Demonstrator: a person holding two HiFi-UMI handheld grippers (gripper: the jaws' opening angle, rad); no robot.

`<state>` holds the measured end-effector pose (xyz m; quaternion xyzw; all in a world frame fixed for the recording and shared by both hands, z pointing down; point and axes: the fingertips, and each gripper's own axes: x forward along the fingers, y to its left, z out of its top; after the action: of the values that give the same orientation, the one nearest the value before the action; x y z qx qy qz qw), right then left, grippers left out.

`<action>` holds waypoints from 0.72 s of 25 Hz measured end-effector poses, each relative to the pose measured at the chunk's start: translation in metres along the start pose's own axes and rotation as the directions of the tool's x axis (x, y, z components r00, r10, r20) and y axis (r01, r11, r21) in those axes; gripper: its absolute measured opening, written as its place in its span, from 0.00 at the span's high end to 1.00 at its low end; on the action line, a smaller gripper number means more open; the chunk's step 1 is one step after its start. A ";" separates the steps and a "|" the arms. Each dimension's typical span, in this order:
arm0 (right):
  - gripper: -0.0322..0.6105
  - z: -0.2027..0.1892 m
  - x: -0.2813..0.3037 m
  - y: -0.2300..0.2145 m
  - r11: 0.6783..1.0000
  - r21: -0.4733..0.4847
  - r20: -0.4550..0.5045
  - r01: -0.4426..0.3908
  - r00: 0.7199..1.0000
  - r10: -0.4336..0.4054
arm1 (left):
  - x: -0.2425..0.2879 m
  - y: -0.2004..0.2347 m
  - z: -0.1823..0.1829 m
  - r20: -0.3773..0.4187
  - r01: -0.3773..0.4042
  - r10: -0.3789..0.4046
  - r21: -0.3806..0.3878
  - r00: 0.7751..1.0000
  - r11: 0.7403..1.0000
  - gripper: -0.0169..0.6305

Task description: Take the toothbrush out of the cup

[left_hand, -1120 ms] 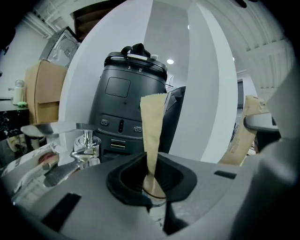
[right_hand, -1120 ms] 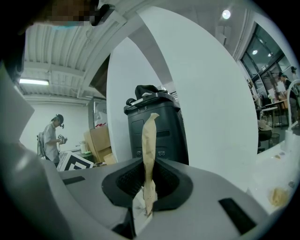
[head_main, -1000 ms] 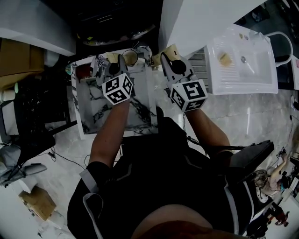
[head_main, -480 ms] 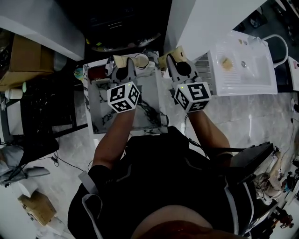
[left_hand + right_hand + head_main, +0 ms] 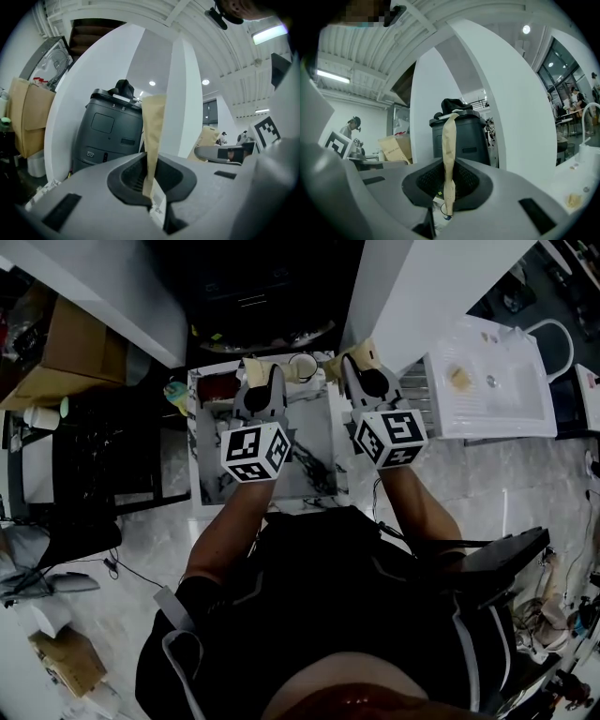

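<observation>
- L gripper [image 5: 255,371] & R gripper [image 5: 361,357] are side by side over the far end of the table [image 5: 314,442]. Both point level, away from the person.
- L gripper jaws: closed together. The tan-taped fingers [image 5: 153,126] read as one strip, w/ nothing betw them.
- R gripper jaws: same. Tan fingers [image 5: 450,136] are pressed together, holding nothing.
- cup [image 5: 302,367] is at the table's far edge, betw the two gripper tips and apart from both. The toothbrush is too small to make out in the head view.
- Edges: table is rectangular, w/ a pale border along its L & near sides. A white wall panel [image 5: 412,287] is just R of the R gripper. A white sink [image 5: 506,381] lies beyond it, well apart from the cup. A dark bin [image 5: 110,136] stands ahead of both grippers.
- Room: a stretch of tabletop lies open betw the gripper tips & the person's torso. Pale floor shows either side of the table.
- Materials: tabletop is white w/ dark marble veins. The cup is pale & round w/ a dark inside. Gripper bodies are matte grey, w/ ribbed dark pockets round the fingers. The bin is boxy w/ rounded corners. A cardboard box [image 5: 66,352] sits far L.
</observation>
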<state>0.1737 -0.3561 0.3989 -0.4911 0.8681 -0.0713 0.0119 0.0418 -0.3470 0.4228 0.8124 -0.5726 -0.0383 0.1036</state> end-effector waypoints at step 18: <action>0.87 0.020 -0.008 0.044 1.000 -0.013 0.022 -0.020 1.000 0.020 | -0.071 0.026 0.042 0.035 -0.006 0.006 0.005 0.999 1.000 0.93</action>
<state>0.1422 -0.3287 0.3722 -0.4833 0.8732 -0.0604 0.0192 -0.0145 -0.2938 0.3832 0.8101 -0.5769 -0.0507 0.0914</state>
